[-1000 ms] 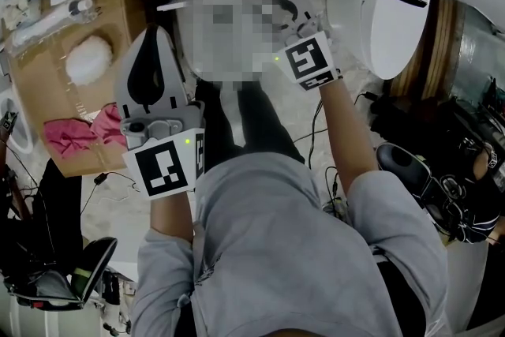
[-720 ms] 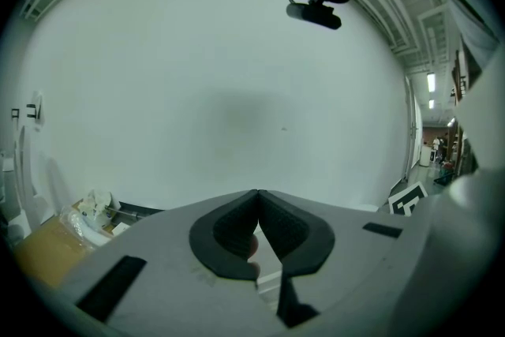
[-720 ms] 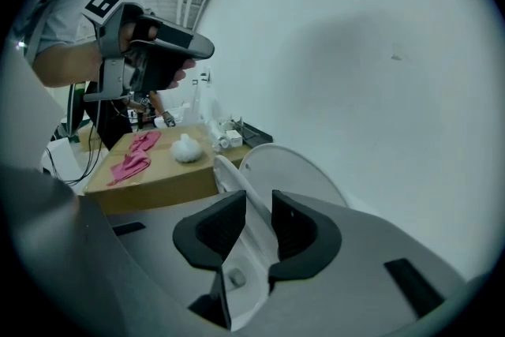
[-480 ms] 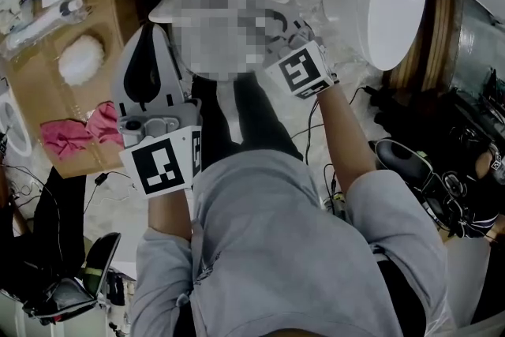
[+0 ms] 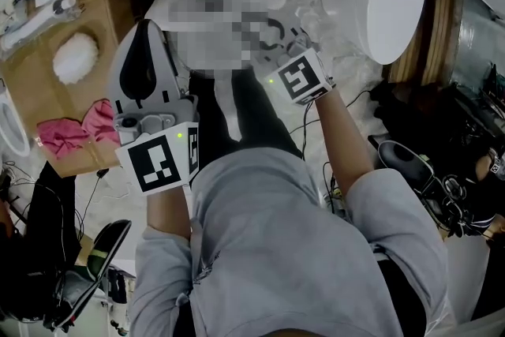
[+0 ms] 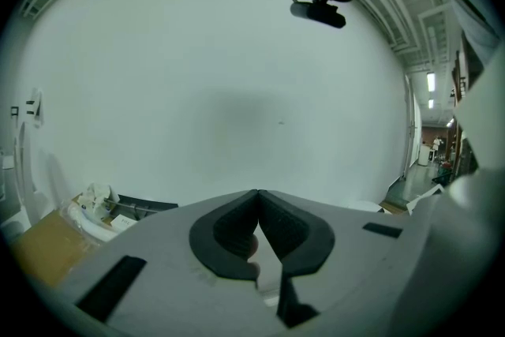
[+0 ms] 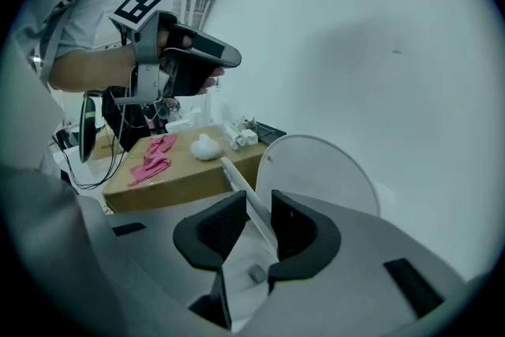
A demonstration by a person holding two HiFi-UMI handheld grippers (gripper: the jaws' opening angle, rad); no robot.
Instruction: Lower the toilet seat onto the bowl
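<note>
Only right gripper view shows claw (image 7: 258, 198) pinching seat (image 7: 235, 177).

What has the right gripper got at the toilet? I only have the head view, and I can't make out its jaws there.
Observer: The right gripper view shows the thin edge of the toilet seat between the pads of the right gripper. The jaws have just been closing and look shut on it.
Operator: Is the seat down yet?
Observer: Not yet. That view shows it edge-on and raised, running up from the jaws in front of the round white lid.
</note>
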